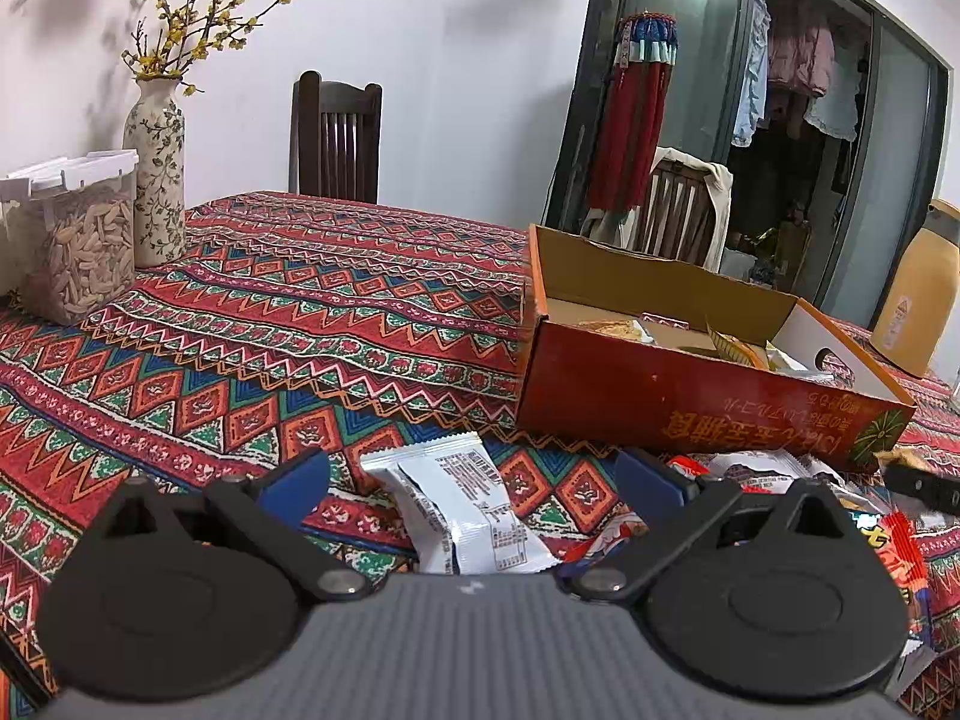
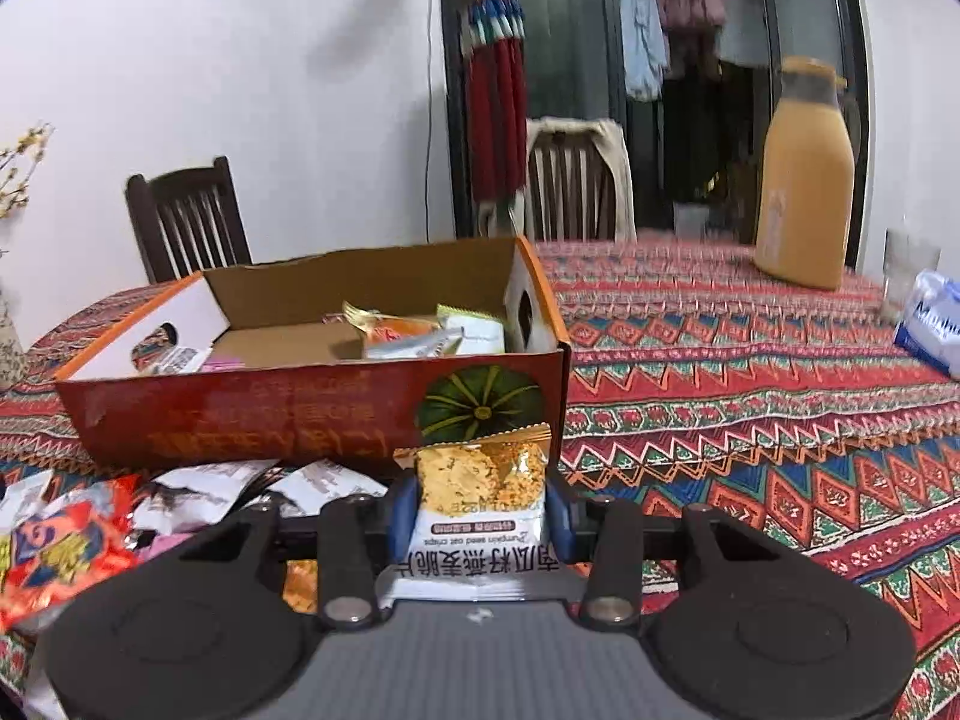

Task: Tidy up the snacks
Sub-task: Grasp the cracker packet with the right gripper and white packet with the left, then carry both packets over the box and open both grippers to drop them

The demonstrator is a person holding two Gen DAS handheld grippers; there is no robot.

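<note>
In the right wrist view my right gripper (image 2: 478, 510) is shut on a gold and white packet of pumpkin seed oat crisps (image 2: 480, 492), its blue pads pressing both sides. Just beyond it stands an open red cardboard box (image 2: 252, 414) with several snack packets inside. Loose snack packets (image 2: 66, 534) lie piled to its left. In the left wrist view my left gripper (image 1: 471, 483) is open over a white snack packet (image 1: 462, 504) lying between its fingers, untouched. The red box (image 1: 678, 402) sits ahead to the right, with more packets (image 1: 756, 468) before it.
A patterned cloth (image 1: 270, 330) covers the table. A clear seed container (image 1: 78, 240) and a flowered vase (image 1: 157, 168) stand at the left. A tan jug (image 2: 804, 180) and a blue-white tissue pack (image 2: 933, 318) stand at the right. Wooden chairs (image 1: 336, 132) are behind the table.
</note>
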